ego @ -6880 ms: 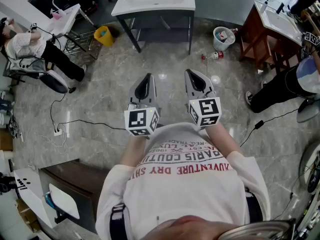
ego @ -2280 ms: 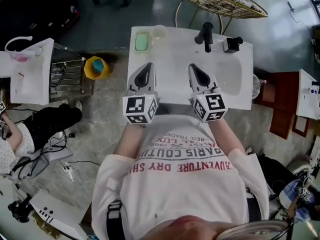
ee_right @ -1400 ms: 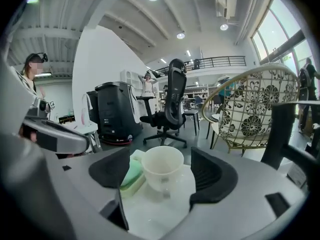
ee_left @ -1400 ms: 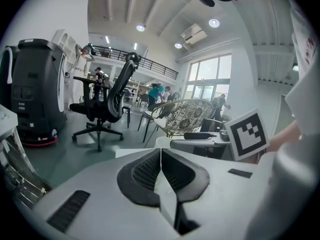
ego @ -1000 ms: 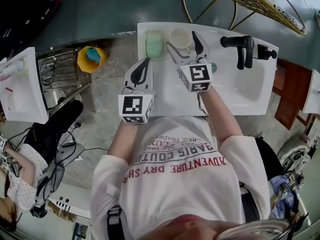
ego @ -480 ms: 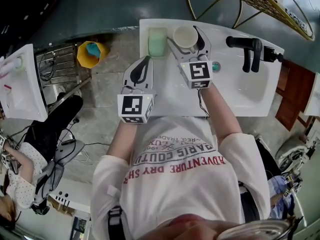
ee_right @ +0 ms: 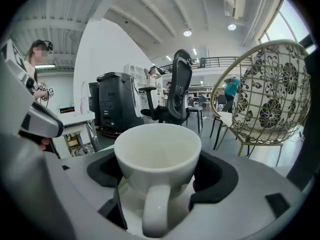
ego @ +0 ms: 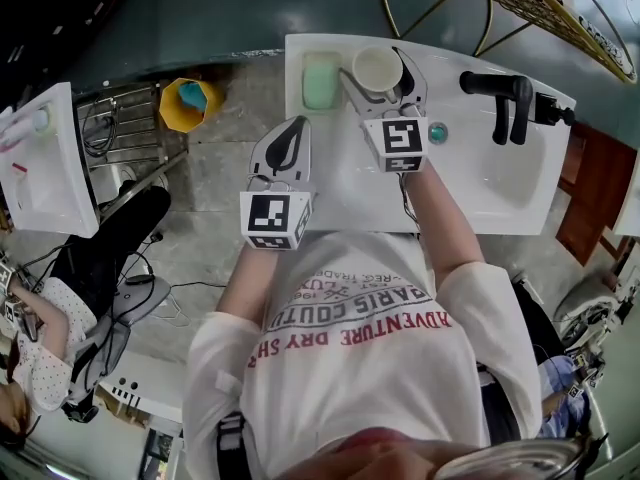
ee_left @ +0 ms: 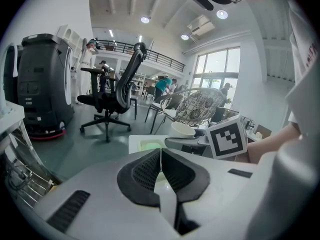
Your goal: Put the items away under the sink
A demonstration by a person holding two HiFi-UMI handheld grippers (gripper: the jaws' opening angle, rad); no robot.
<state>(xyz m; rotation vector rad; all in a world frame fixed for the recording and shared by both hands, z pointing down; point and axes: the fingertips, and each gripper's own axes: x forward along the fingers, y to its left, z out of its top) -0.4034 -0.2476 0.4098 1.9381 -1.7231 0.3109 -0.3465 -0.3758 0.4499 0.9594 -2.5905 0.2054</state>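
Note:
A white mug (ego: 378,68) stands at the back of the white sink counter (ego: 350,178), beside a pale green soap dish (ego: 321,79). My right gripper (ego: 376,62) is shut on the mug, a finger on each side. In the right gripper view the mug (ee_right: 157,156) fills the space between the pads of that gripper (ee_right: 160,174), with its handle towards the camera. My left gripper (ego: 296,125) hovers shut and empty over the counter's left front edge. In the left gripper view the left gripper (ee_left: 160,151) has its pads pressed together, with the soap dish (ee_left: 150,145) beyond.
A black faucet (ego: 505,96) and a teal drain plug (ego: 437,132) are on the basin's right side. A yellow bin (ego: 187,102) stands on the floor to the left, near another white sink (ego: 40,158). A wire chair (ego: 525,3) sits behind.
The person walked up to the sink. The right gripper reached forward to the back of the counter and closed round the mug. The left gripper stayed shut, low at the counter's edge.

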